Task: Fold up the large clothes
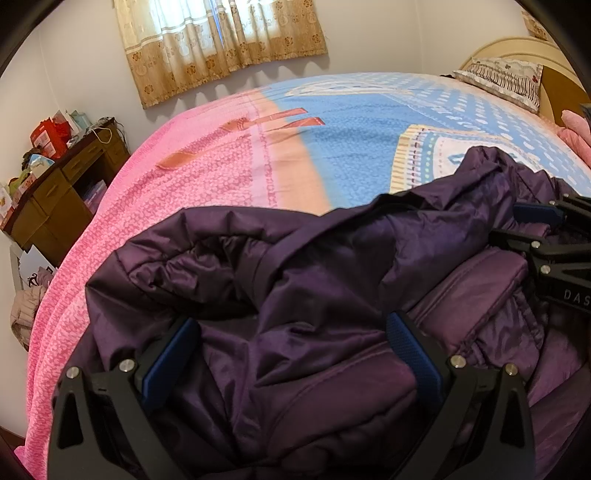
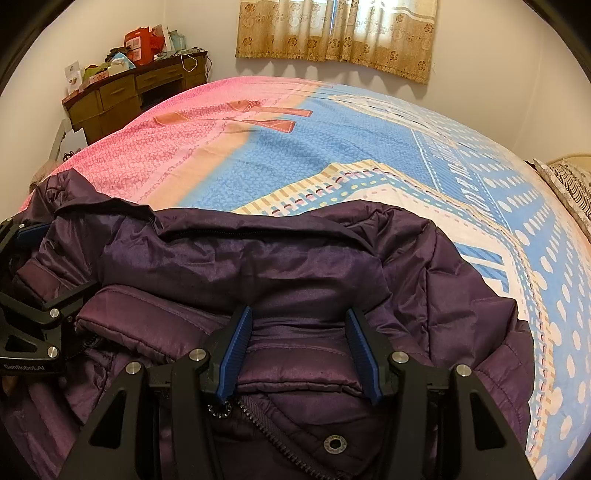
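Observation:
A dark purple padded jacket point(image 1: 314, 288) lies bunched on the bed, with a zipper and a snap button point(image 2: 334, 444) showing near me. My left gripper point(image 1: 291, 332) is open, its blue-padded fingers point(image 1: 173, 354) spread wide over the jacket's crumpled fabric. My right gripper point(image 2: 301, 343) is open too, its fingers point(image 2: 236, 350) standing on either side of a folded padded part of the jacket. The right gripper also shows at the right edge of the left wrist view point(image 1: 546, 229), and the left gripper shows at the left edge of the right wrist view point(image 2: 26, 258).
The bed is covered by a pink and blue patterned sheet point(image 1: 295, 155). A pillow point(image 1: 506, 77) lies by the headboard at the far right. A brown desk point(image 1: 62, 184) with clutter stands left of the bed. A curtained window point(image 2: 336, 33) is on the far wall.

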A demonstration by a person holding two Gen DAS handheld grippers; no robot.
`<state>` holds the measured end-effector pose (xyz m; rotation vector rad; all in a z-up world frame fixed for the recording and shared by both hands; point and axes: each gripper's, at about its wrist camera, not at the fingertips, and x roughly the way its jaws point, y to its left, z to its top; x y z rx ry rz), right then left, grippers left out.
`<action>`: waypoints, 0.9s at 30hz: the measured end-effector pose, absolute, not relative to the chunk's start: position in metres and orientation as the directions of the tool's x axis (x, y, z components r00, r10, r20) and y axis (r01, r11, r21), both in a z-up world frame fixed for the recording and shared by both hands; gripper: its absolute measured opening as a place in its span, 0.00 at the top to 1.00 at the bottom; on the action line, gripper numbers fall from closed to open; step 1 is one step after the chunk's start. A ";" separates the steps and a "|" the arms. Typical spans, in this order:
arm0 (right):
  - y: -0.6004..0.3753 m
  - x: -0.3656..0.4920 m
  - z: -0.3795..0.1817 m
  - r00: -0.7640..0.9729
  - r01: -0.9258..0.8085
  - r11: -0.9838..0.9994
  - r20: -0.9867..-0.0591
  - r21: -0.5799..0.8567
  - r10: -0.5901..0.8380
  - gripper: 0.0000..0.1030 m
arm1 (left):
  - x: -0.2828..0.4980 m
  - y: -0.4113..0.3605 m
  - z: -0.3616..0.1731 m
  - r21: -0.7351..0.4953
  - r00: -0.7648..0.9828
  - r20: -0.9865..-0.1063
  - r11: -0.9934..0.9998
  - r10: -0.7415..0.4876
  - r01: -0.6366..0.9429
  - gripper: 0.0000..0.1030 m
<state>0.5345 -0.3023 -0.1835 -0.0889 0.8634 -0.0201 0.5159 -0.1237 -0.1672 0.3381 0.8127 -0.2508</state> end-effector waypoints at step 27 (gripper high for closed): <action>-0.415 0.203 -0.148 0.622 0.039 0.956 -0.756 0.289 0.204 0.22 | 0.207 0.004 -0.122 -0.037 0.676 -0.702 0.960 -0.224 0.279 0.00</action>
